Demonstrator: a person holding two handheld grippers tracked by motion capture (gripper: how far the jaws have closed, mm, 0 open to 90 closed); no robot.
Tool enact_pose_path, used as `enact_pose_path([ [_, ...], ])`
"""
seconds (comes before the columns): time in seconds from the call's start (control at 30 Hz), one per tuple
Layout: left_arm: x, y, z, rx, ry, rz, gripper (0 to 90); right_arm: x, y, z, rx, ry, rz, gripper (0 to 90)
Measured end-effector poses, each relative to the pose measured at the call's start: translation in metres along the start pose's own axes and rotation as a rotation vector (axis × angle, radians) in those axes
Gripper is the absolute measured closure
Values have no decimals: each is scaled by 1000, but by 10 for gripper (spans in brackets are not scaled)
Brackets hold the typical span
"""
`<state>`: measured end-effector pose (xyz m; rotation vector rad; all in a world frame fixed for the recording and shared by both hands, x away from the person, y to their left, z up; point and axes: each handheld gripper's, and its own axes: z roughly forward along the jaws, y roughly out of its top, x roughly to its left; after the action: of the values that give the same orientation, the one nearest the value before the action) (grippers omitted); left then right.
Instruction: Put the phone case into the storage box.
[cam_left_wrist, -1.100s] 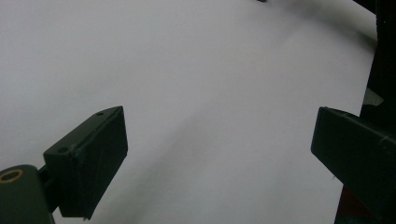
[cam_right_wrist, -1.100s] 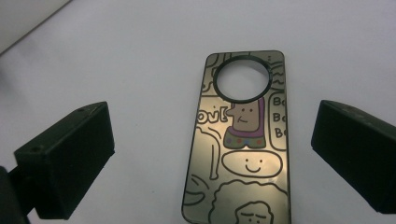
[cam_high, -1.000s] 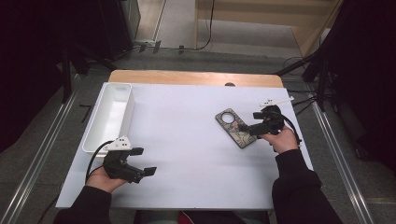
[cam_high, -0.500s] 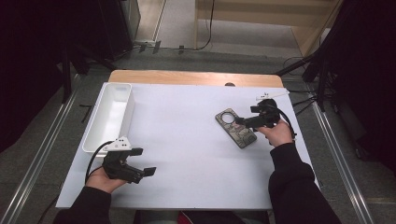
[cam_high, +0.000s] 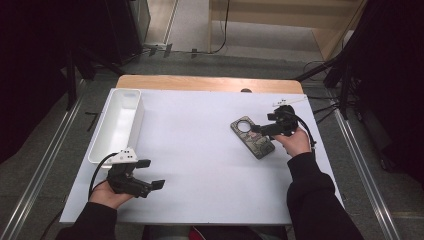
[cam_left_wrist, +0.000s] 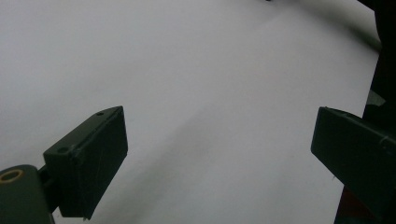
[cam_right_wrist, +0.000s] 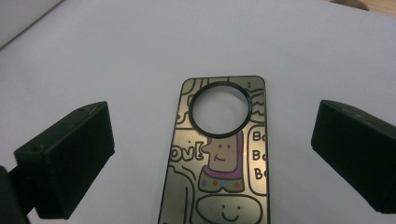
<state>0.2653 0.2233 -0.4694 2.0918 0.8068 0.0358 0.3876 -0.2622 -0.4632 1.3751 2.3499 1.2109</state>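
Observation:
A phone case (cam_high: 252, 137) with cartoon drawings and a round camera hole lies flat on the white table at the right (cam_right_wrist: 217, 154). My right gripper (cam_high: 259, 129) hovers over its right side, jaws open wide on either side of the case (cam_right_wrist: 212, 154) without touching it. My left gripper (cam_high: 150, 174) rests low near the table's front left corner, open, with nothing between its jaws (cam_left_wrist: 219, 154) but bare white tabletop.
A long white tray (cam_high: 116, 125) stands along the table's left edge, beyond the left gripper. The white table sheet (cam_high: 200, 150) spreads between the two hands. Cables trail off the table's right side.
The right hand has shifted a little up and right over the phone case. The left gripper has stayed where it was.

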Motion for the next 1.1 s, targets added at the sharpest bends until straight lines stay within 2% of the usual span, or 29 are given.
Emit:
enact_pose_path([
  [1.1, -1, 2, 0, -9, -4, 12, 35, 2, -24, 22, 48, -32, -4, 0],
])
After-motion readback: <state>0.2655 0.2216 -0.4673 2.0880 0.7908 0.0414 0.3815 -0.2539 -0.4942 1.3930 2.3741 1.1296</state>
